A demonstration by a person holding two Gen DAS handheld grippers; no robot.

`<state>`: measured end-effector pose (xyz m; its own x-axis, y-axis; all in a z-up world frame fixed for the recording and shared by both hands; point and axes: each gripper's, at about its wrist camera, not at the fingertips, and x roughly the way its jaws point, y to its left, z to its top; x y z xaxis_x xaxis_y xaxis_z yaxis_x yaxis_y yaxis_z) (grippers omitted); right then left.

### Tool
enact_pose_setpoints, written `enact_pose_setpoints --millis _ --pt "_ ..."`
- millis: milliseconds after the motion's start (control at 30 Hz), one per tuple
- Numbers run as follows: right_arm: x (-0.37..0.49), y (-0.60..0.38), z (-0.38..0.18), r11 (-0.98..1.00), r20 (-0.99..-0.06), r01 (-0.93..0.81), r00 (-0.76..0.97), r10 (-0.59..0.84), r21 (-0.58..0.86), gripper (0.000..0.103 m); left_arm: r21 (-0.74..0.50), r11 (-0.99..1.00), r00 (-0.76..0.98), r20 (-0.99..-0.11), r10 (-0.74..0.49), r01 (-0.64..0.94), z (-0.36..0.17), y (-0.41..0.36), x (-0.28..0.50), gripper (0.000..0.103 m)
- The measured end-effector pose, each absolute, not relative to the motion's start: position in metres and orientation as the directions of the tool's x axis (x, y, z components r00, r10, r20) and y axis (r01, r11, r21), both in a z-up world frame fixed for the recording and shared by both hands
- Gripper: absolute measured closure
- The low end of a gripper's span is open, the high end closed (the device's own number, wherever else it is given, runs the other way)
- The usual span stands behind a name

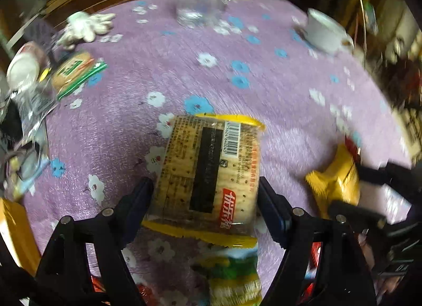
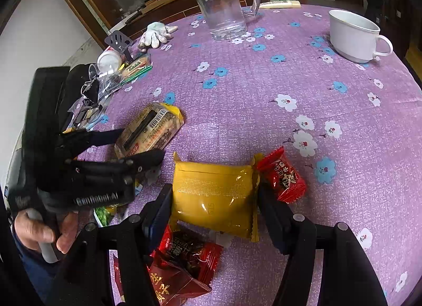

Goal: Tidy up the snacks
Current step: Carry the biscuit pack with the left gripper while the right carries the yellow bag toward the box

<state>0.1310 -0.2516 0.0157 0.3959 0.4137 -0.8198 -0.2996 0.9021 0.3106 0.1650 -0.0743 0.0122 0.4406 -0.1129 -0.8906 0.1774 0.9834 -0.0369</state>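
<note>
My left gripper (image 1: 204, 197) has its fingers pressed against both long sides of the cracker packet (image 1: 208, 171), clamped on it over the purple flowered worktop (image 1: 277, 81). Just nearer than that packet lies a green-and-yellow snack bag (image 1: 232, 271). To the packet's right, my right gripper (image 2: 215, 205) has its fingers on either side of the yellow pouch (image 2: 213, 195), touching both ends, so I call that gripped too. A dark red wrapper (image 2: 184, 258) lies nearer me, under the pouch's near edge, and a small red candy packet (image 2: 283, 175) touches the pouch's right end. Left of the cracker packet and further back sits a round biscuit pack (image 1: 75, 68) among clutter. Beyond that, a white glove (image 2: 157, 32). Furthest back from the cracker packet stand the glass mug (image 2: 224, 5) holding water and, well to the right, the white cup (image 2: 353, 35).
</note>
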Motion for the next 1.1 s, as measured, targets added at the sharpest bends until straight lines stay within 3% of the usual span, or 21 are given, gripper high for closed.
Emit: enact_pose_setpoints --millis 167,533,733,967,1100 --pt "0.131 -0.248 0.016 0.906 -0.822 -0.304 0.404 0.401 0.293 0.037 -0.025 0.994 0.472 -0.879 -0.072 0.104 0.013 -0.08 0.161 0.033" --pt "0.127 -0.246 0.022 0.896 -0.81 -0.32 0.405 0.424 0.309 0.042 -0.126 0.992 0.574 -0.811 -0.114 0.019 0.034 -0.062 0.08 0.033" --pt "0.115 -0.234 0.032 0.911 -0.801 -0.349 0.469 0.371 0.218 0.042 -0.131 0.991 0.619 -0.778 -0.103 0.0 0.038 -0.041 0.045 0.033" --pt "0.11 -0.229 0.033 0.909 -0.769 -0.364 0.514 0.38 0.205 0.042 -0.226 0.974 0.667 -0.723 -0.18 0.018 0.029 -0.023 0.045 0.033" --pt "0.104 -0.219 0.035 0.898 -0.751 -0.398 0.53 0.393 0.189 0.042 -0.204 0.979 0.686 -0.711 -0.156 0.01 0.031 -0.022 0.043 0.033"
